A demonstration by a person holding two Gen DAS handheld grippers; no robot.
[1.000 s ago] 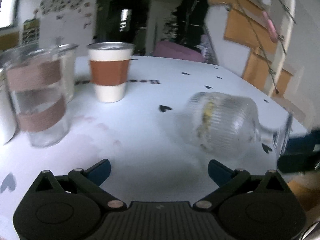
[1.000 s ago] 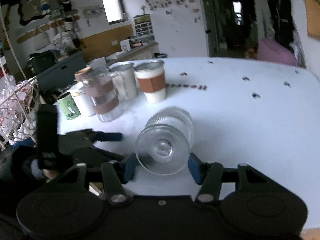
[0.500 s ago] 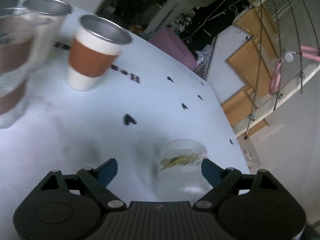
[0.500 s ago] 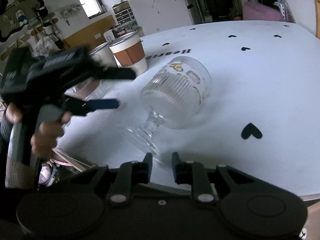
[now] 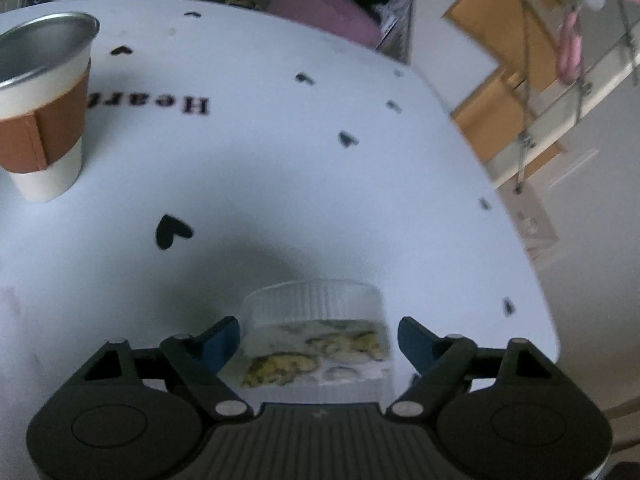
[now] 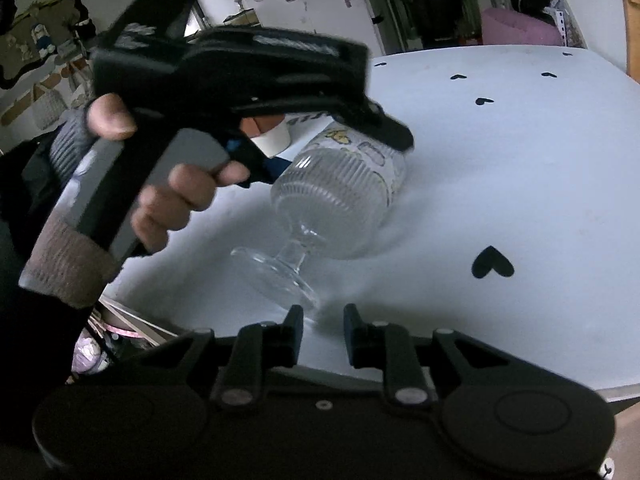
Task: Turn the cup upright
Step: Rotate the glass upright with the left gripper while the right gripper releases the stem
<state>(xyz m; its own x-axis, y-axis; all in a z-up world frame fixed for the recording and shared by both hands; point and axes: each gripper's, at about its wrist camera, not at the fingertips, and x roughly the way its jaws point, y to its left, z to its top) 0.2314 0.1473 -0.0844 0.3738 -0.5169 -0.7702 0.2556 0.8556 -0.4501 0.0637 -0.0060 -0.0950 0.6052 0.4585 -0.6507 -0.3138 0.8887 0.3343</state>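
One cup [image 6: 340,196], a ribbed glass with a stem and a round foot, lies on its side on the white table [image 6: 520,184]. In the right wrist view its foot points to 7 o'clock and its mouth to 1 o'clock. The left tongs [image 5: 319,338] are wide open around the bowl of the cup, one blue finger [image 5: 218,340] at each side; I cannot tell if they touch the glass. In the right wrist view these tongs come down on the cup from 10 o'clock, held by the left hand [image 6: 168,196]. The right tongs [image 6: 323,334] are nearly closed with only a narrow gap and hold nothing; the foot of the cup is just in front of them, at 12 o'clock. In the left wrist view a paper cup [image 5: 42,108] with a brown sleeve stands upright at 10 o'clock, well apart from the glass. Black hearts [image 5: 171,232] are printed on the table.
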